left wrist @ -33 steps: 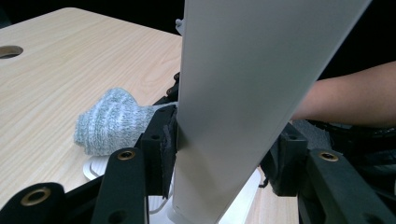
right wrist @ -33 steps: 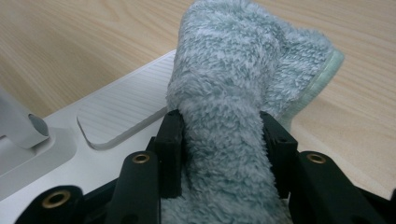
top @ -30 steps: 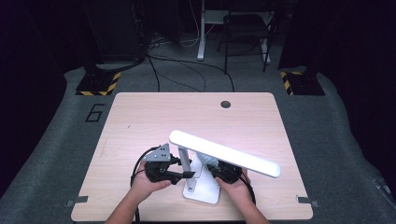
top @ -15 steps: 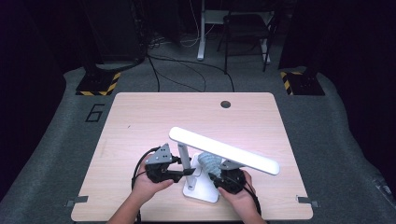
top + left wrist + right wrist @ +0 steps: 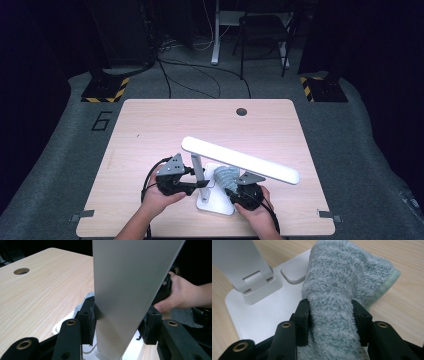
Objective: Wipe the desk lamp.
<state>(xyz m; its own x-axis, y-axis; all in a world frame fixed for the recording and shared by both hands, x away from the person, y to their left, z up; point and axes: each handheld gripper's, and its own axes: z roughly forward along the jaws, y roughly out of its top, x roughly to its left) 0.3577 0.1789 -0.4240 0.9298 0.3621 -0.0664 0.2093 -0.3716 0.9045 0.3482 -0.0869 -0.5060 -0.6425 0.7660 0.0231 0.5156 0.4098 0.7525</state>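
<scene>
Two grippers work a white flat-based desk lamp (image 5: 215, 197): left gripper (image 5: 120, 322) clamps its grey upright stem (image 5: 127, 290), right gripper (image 5: 332, 315) pinches a fluffy pale-green cloth (image 5: 347, 277) near the base — hard wiping could tip it.

The left gripper (image 5: 120, 317) clamps a grey lamp post (image 5: 130, 290) between its black jaws. A hand (image 5: 182, 293) (holding a dark tool) sits right of the post, above the wooden table (image 5: 45, 287).

The lamp (image 5: 220, 172) stands on the table (image 5: 150, 130) (near edge), cloth (image 5: 226, 176) on its base.
</scene>
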